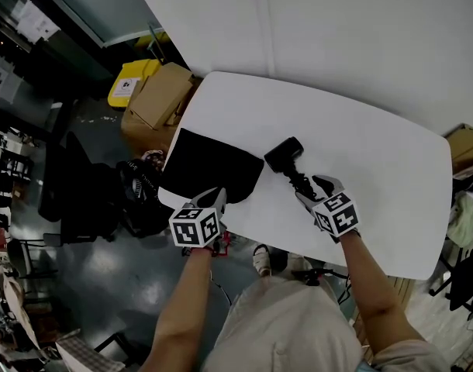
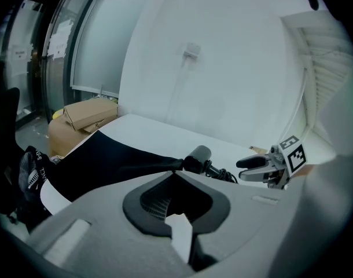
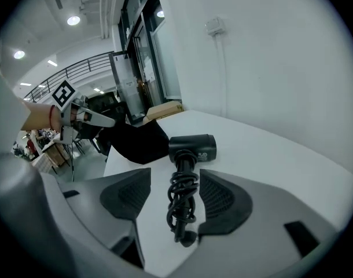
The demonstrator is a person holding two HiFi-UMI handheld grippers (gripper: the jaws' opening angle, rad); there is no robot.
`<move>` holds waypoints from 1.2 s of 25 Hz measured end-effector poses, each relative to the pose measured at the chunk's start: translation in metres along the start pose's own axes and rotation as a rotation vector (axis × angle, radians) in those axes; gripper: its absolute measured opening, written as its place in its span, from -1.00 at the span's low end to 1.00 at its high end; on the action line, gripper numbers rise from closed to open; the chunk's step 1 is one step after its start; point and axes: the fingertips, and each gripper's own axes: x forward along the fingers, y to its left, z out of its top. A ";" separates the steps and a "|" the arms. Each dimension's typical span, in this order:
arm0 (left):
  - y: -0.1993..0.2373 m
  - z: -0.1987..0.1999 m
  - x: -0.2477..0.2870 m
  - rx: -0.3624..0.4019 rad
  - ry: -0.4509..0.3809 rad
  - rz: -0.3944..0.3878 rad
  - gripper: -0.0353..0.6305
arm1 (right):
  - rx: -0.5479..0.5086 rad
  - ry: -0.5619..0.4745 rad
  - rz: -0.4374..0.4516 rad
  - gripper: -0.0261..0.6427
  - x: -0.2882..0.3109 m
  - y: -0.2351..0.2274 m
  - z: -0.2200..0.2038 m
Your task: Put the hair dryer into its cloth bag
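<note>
White table [image 1: 360, 130] bears the hair dryer [image 3: 192, 148], its cord-wrapped handle between the parted jaws of the right gripper [image 3: 175, 197]: close squarely on it. Jaws together, the left gripper [image 2: 176, 181] seems pinched on the near edge of the cloth bag [image 1: 209, 165]; hold it raised.

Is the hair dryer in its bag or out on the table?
Out. The hair dryer lies on the white table beside the black cloth bag, not inside it.
</note>
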 end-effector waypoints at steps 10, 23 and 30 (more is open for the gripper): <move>-0.001 -0.003 0.001 -0.034 -0.006 -0.010 -0.84 | 0.060 0.180 -0.034 -0.05 0.027 -0.010 -0.035; 0.002 -0.001 0.000 -0.062 -0.012 -0.016 -0.84 | 0.050 0.310 -0.053 -0.04 0.054 -0.016 -0.051; 0.002 0.000 0.001 -0.060 -0.006 -0.019 -0.84 | 0.050 0.337 -0.052 -0.13 0.061 -0.012 -0.058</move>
